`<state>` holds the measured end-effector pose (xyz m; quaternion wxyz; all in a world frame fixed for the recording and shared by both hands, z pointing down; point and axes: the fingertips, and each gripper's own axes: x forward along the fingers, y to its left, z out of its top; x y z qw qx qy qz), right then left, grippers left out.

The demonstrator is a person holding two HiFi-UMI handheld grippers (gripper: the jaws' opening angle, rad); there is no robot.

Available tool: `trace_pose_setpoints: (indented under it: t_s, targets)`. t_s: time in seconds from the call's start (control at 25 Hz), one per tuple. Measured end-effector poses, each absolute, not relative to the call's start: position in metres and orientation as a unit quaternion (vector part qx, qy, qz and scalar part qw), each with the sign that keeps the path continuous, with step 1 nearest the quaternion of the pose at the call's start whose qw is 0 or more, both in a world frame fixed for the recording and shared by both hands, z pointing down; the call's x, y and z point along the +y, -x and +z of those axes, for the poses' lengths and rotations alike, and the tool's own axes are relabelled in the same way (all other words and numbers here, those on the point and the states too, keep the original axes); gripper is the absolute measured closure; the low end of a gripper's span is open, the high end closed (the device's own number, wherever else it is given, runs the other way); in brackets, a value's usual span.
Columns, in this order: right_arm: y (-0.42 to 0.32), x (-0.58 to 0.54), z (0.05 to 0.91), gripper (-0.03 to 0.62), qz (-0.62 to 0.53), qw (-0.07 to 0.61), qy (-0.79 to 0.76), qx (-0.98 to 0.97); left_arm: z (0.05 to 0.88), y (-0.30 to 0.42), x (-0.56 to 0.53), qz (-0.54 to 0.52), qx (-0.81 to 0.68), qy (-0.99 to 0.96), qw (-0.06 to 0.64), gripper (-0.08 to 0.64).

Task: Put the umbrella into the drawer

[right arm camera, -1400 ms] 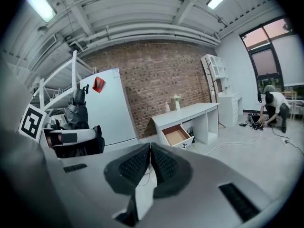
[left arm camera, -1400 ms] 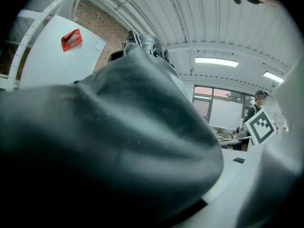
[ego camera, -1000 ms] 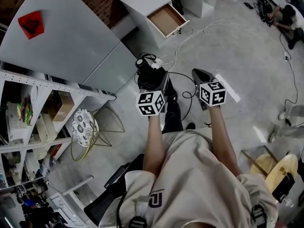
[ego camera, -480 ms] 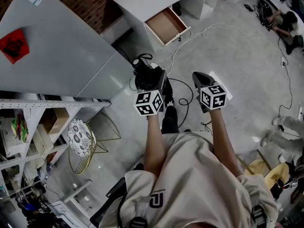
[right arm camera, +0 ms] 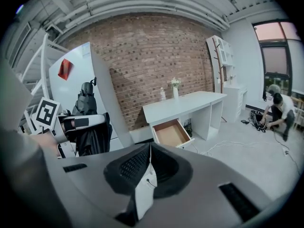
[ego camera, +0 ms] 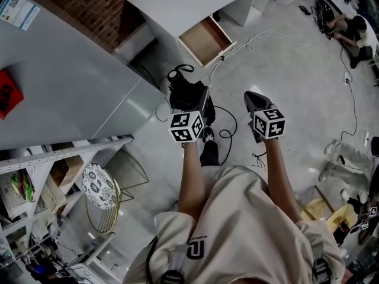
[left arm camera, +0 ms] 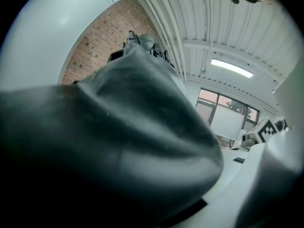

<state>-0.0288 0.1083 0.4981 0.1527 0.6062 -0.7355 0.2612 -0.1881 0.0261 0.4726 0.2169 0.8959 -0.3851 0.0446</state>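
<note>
Left gripper point(ego camera: 200, 106) stays clamped on the black folded umbrella point(ego camera: 185, 92). The right gripper point(ego camera: 253, 101) is closed and empty, and the open drawer point(ego camera: 203, 40) has drawn nearer. Left gripper view: the umbrella point(left arm camera: 118, 127) fills the frame. Right gripper view: jaws together, the drawer point(right arm camera: 172, 133) bare inside.

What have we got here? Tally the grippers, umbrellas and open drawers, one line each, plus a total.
Grippers: 2, the left gripper and the right gripper
Umbrella: 1, black and folded, held in the left gripper
Open drawer: 1, in the white desk
Total: 4
</note>
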Motion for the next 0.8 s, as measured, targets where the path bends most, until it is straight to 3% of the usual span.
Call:
trace_pose_setpoints:
  t_s: [0.28, 0.48, 0.8]
  targets:
    - [0.021, 0.061, 0.501, 0.523, 0.275, 0.142, -0.623, -0.718, 0.487, 0.188, -0.025, 0.050, -0.365, -0.903, 0.220, 0.293]
    - [0.001, 0.055, 0.504, 0.523, 0.260, 0.197, -0.640, -0.696, 0.500, 0.192, -0.055, 0.046, -0.368, -0.898, 0.235, 0.293]
    - [-0.009, 0.042, 0.514, 0.523, 0.289, 0.174, -0.652, -0.679, 0.514, 0.189, -0.064, 0.060, -0.365, -0.896, 0.245, 0.293]
